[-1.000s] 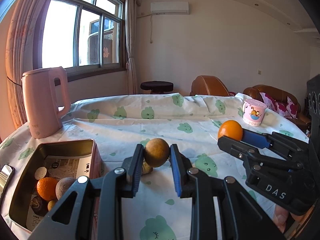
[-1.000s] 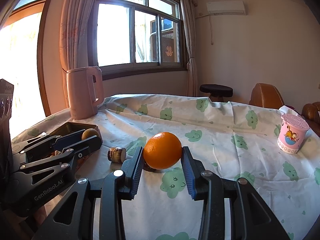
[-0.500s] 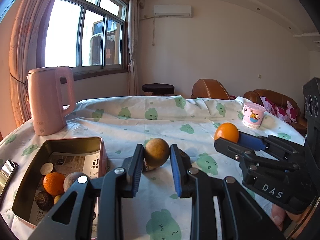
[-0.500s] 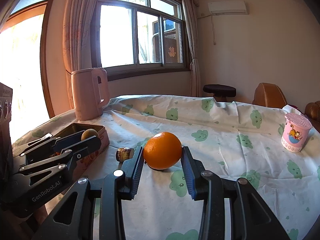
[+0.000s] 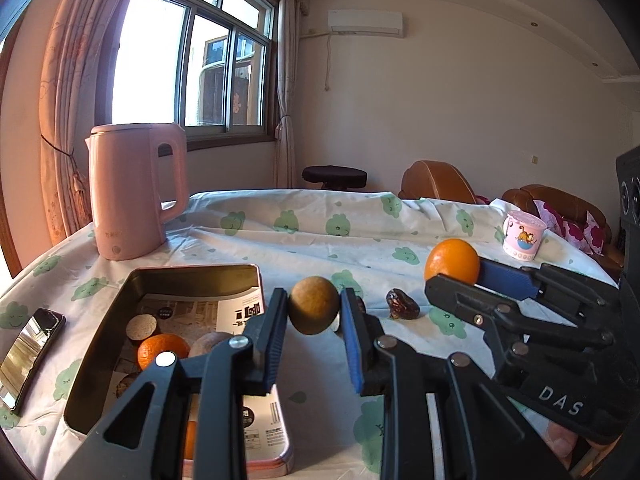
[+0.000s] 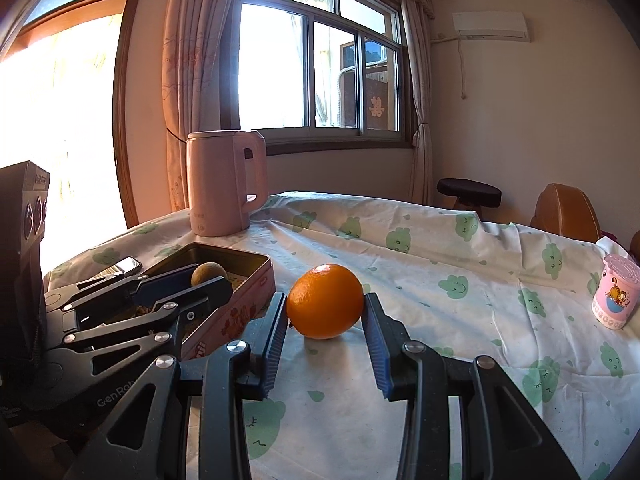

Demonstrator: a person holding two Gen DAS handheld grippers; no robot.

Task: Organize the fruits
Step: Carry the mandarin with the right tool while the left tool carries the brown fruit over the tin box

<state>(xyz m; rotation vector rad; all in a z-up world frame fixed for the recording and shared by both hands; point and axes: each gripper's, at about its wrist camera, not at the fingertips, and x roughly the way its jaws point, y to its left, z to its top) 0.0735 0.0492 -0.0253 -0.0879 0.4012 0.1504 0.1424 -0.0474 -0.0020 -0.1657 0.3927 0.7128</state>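
Both fruits are mid-carry toward the tin box (image 5: 192,276), which already holds an orange and other pieces. The left gripper (image 5: 314,312) pinches a round brown fruit (image 5: 314,310) narrowly, just beside the box's right wall and lifted off the tablecloth (image 5: 304,240). The right gripper (image 6: 325,312) clamps an orange (image 6: 325,301) at a wider set, farther right of the box. Next, I judge, each must cross the rim and open over bare lining. Both fruits are near-spherical (no real long axis); the orange's stem end cannot be told. A dark date (image 5: 402,305) lies right of the box.
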